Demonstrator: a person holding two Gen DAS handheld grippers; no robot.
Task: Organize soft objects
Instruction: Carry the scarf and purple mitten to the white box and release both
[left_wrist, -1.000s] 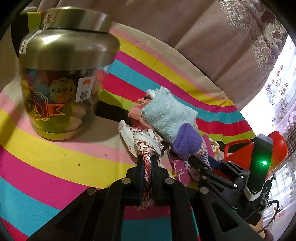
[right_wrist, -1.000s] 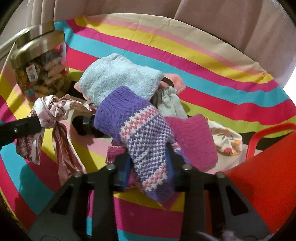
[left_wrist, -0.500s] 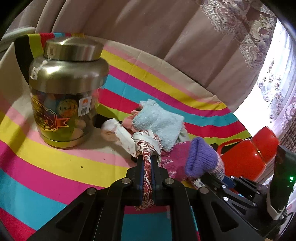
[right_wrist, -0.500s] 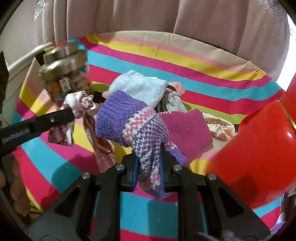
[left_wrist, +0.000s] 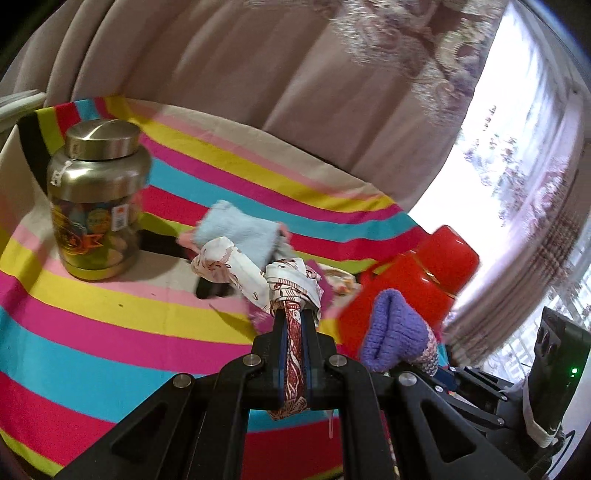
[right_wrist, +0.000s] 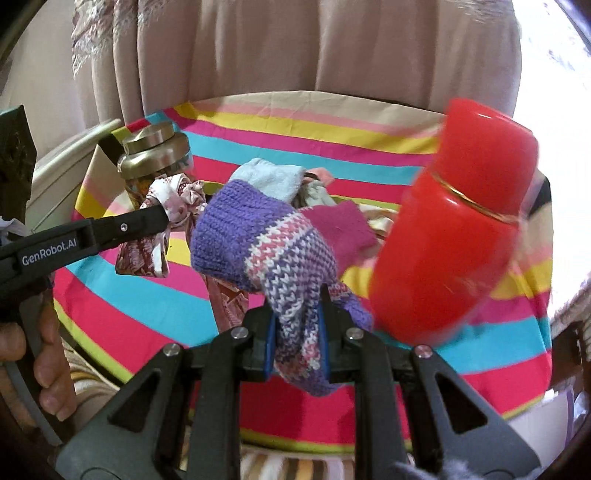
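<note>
Grippers clamp cloth: left (left_wrist: 294, 332) printed scarf (left_wrist: 291, 280); right (right_wrist: 295, 325) knitted sock (right_wrist: 258, 243), toe hidden.

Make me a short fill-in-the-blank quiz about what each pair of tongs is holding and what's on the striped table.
1. The left tongs pinch a white and maroon patterned ____.
2. The right tongs grip a knitted glove whose cuff is ____.
3. The glass jar has a ____ lid.
4. The red flask stands ____ of the glove in the right view.

Answers: cloth; purple; metal; right
</note>
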